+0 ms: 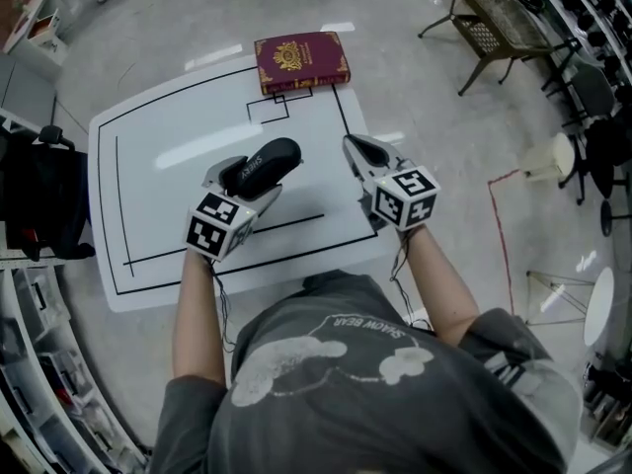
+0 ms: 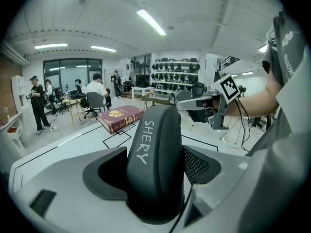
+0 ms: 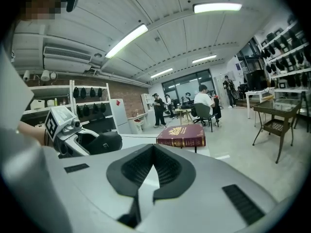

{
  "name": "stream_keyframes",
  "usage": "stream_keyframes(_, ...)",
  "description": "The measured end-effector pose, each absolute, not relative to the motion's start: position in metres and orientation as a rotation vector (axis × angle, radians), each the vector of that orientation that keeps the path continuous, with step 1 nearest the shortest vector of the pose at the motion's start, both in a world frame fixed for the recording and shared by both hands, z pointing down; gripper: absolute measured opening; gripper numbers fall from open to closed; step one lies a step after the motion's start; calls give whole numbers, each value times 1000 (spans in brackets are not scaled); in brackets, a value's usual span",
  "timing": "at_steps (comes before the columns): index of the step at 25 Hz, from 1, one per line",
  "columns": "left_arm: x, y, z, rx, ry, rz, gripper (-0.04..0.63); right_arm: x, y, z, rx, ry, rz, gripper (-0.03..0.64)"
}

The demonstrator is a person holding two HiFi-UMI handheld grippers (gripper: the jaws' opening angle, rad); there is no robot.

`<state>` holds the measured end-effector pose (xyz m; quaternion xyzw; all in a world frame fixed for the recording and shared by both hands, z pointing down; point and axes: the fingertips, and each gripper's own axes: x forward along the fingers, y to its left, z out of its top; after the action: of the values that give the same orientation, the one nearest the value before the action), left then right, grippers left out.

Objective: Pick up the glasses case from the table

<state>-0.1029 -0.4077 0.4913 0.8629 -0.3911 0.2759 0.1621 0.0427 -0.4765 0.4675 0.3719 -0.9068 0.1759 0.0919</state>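
Observation:
The black glasses case [image 1: 265, 161] marked SHERY is raised above the white table [image 1: 158, 136], clamped between the jaws of my left gripper [image 1: 252, 181]. In the left gripper view the case [image 2: 155, 159] stands between the two dark pads [image 2: 201, 166] and fills the gap. My right gripper [image 1: 357, 148] hovers to the right of the case, shut and empty; its pads [image 3: 167, 166] meet in the right gripper view. From there the case [image 3: 99, 142] shows held in the left gripper [image 3: 73, 140].
A maroon book [image 1: 301, 60] lies at the table's far edge, beyond both grippers. Black lines mark the tabletop. A metal side table [image 1: 494, 18] stands at the upper right, shelving along the left. People sit and stand far back [image 2: 97, 93].

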Motion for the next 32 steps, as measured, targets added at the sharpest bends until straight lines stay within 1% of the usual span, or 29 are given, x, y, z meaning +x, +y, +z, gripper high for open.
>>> stream_keyframes(6,-128,-352,474,2431,-1129,632,344,18,-426,461,1106,-2705,516,0)
stream_keyframes(22,-190,-189,481,2409,-1118,480,344,-30,-251,459,1158,-2665,480,-2)
stream_keyframes(32,-203,-103,486,2426,-1037,425,344,-28,-150,468,1292,-2586,499,-2)
